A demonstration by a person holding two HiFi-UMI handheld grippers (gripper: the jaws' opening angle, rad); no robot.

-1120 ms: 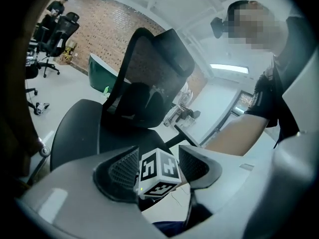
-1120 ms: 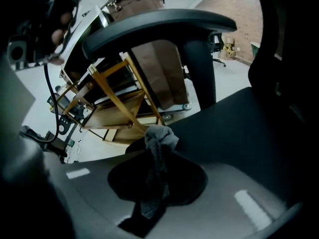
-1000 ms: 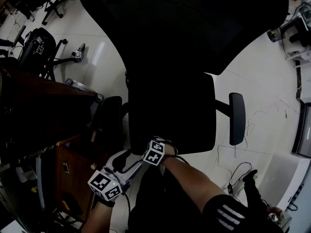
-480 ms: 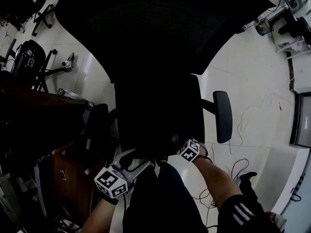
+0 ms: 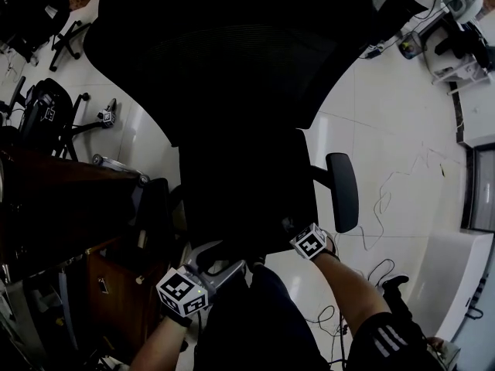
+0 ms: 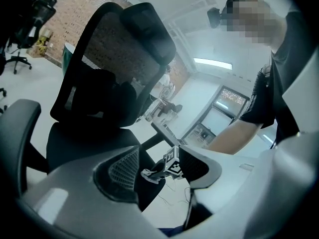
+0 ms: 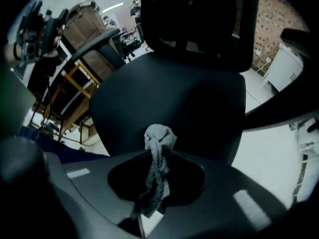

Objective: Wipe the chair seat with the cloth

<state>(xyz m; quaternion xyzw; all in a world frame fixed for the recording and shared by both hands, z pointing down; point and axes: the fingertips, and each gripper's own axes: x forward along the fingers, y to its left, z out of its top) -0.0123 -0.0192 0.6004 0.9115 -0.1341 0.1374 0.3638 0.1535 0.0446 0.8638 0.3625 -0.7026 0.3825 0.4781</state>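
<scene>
**Cloth poised at the seat's front edge**

The right tongs (image 7: 159,158) are clamped on a grey knitted cloth (image 7: 159,136). Its bunched end pokes out beyond the tips, just over the front edge of the black chair seat (image 7: 189,93). I cannot tell whether the cloth touches the seat.

The left tongs (image 6: 158,159) stand apart and hold nothing. Through their gap only the seat's front corner and the right tongs' marker cube (image 6: 172,166) show.

I judge the wiping to be at its start, or at the near end of a stroke, since most of the seat lies ahead of the cloth. The next move calls for pressing the bunch down onto the seat and sweeping toward the backrest (image 7: 199,19). The grip must be firm enough that the cloth does not slip out.
</scene>
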